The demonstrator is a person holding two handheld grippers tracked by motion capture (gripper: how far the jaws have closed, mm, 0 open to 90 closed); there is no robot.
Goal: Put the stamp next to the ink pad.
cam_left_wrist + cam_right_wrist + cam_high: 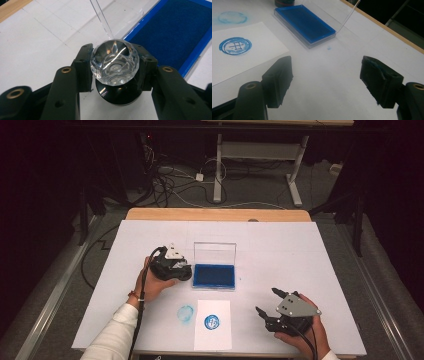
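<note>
My left gripper point(181, 270) is shut on a stamp point(113, 66) with a faceted clear knob and a round black base. The pads grip the knob from both sides. The stamp is low over the white table cover, just beside the left edge of the blue ink pad point(214, 276) point(175, 32). My right gripper point(265, 299) point(325, 80) rests open at the front right, nothing between its jaws. A white paper point(212, 335) point(249, 57) at the front carries a round blue print point(212, 322) point(235, 45).
The ink pad's clear lid point(215, 252) stands upright behind the pad point(304, 23). A blue ink smear point(185, 313) point(232, 17) marks the table cover point(300, 250) left of the paper. Beyond the table's wooden far edge point(215, 214) lie cables and a desk frame.
</note>
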